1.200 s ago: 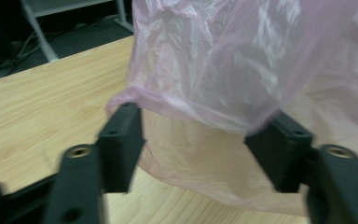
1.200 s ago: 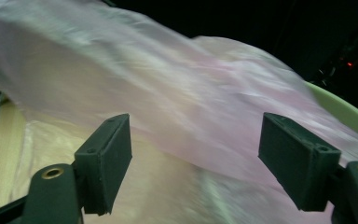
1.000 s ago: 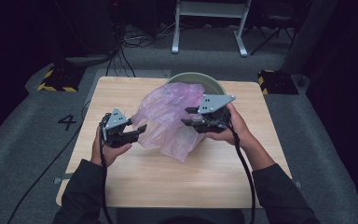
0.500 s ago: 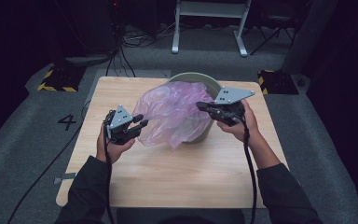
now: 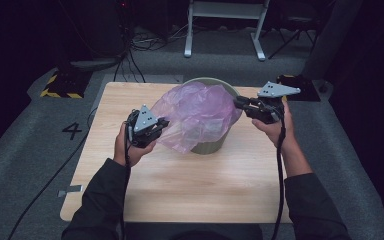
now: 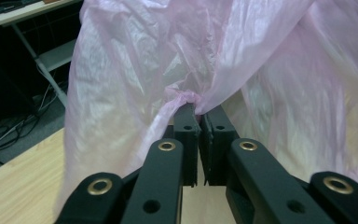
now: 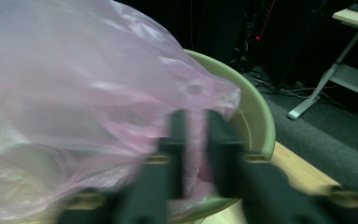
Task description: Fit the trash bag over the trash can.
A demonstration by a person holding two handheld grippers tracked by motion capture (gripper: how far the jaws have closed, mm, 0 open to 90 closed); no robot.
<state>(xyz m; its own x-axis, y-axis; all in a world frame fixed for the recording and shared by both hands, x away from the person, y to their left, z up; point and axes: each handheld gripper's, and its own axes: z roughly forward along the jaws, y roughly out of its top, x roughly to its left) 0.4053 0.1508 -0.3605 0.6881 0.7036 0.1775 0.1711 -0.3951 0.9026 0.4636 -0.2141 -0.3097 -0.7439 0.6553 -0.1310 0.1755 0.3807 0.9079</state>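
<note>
A thin pink plastic bag (image 5: 195,115) billows over a green round bin (image 5: 207,146) on the wooden table (image 5: 180,190). My left gripper (image 5: 161,122) is at the bag's left edge. In the left gripper view its jaws (image 6: 198,114) have just closed and pinch a twisted fold of the bag (image 6: 144,56). My right gripper (image 5: 239,103) is at the bin's right rim, against the bag's far edge. In the blurred right gripper view its jaws (image 7: 196,126) have just been opening; a gap shows between them, with the pink film (image 7: 74,93) and the bin rim (image 7: 256,116) behind.
A white metal frame (image 5: 225,10) and loose cables (image 5: 130,45) lie on the floor beyond the table. A yellow-black striped block (image 5: 60,85) sits off the table's far left corner. A "4" (image 5: 72,131) is marked on the grey floor at left.
The right hand has swung out to the bin's right rim and its jaws have parted. The bag has spread from a bunch across the bin. The left gripper rose slightly and closed on the bag.
</note>
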